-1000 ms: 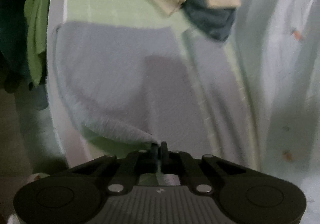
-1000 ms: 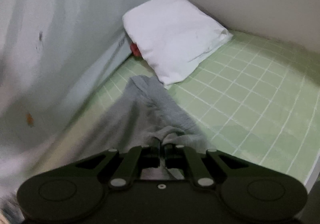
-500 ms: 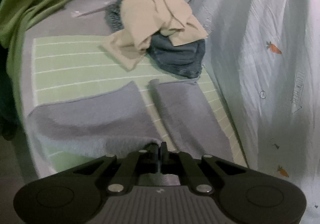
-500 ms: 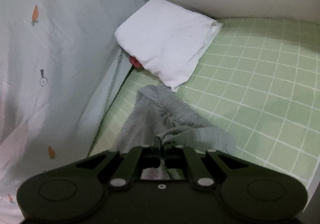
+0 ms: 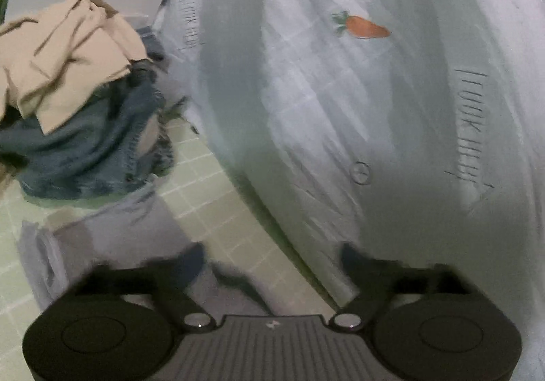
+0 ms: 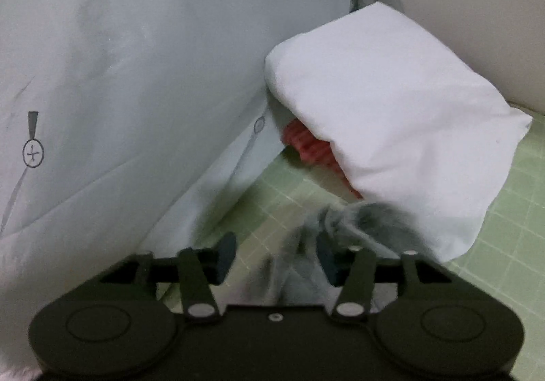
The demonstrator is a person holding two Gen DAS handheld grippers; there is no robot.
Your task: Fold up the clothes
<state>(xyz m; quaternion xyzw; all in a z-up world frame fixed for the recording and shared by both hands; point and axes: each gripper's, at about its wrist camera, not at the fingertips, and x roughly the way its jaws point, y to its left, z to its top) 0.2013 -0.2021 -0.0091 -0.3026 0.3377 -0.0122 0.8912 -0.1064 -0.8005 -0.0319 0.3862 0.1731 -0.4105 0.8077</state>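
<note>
Both of my grippers are spread apart over the grey garment on the green checked sheet.

A pale carrot-print quilt [image 5: 357,101] fills the upper right. My left gripper [image 5: 272,258] gapes above the grey garment [image 5: 136,227] at lower left; my right gripper [image 6: 276,258] stands wide, the bunched cloth [image 6: 361,221] low centre, just below the white pillow [image 6: 391,122].

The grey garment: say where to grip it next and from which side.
Probably take the grey garment by its flat loose end toward the clothes pile, coming from above with the open left gripper. That end lies thin on the green sheet. Its other end, by the right gripper, is bunched against the white pillow.
</note>
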